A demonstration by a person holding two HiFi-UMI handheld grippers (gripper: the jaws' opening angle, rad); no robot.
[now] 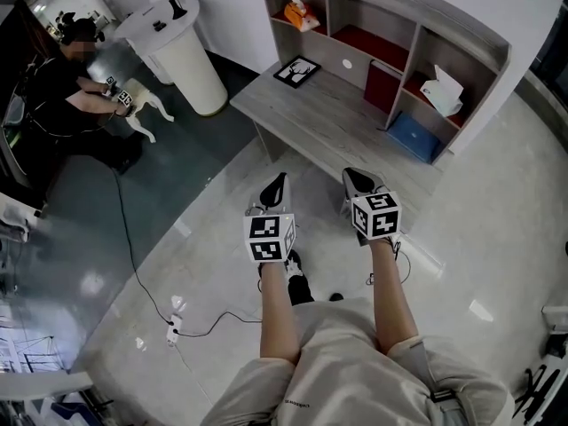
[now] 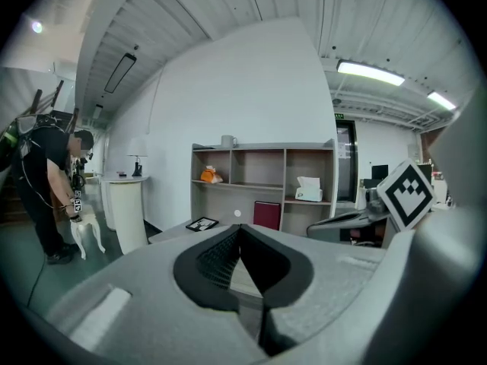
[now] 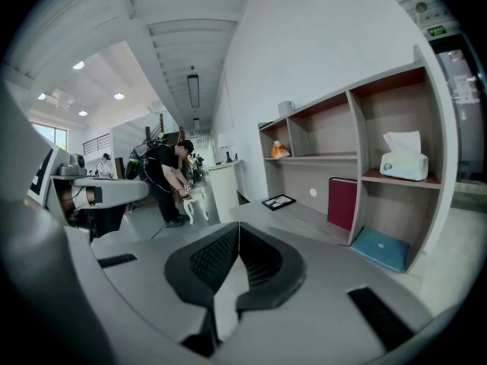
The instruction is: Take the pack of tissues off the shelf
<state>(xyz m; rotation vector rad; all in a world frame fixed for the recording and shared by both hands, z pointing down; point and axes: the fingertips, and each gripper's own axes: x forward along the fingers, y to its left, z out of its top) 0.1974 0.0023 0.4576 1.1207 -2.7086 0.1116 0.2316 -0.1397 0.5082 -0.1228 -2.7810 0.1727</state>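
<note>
Right claw (image 1: 353,177) well short of tissue pack (image 1: 441,90) on shelf (image 1: 417,27)

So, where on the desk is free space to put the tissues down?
The desk top is bare between the picture frame and the blue case. The shelf is fuller: orange pack, red folder, white tissue box.

2 hand-held grippers (image 1: 282,178) (image 1: 349,174), 1 shelf (image 1: 426,11)

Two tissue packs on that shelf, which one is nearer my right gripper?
The white box in the right-hand compartment, above the blue item. The orange pack sits in the far-left compartment, farther from the right gripper.
</note>
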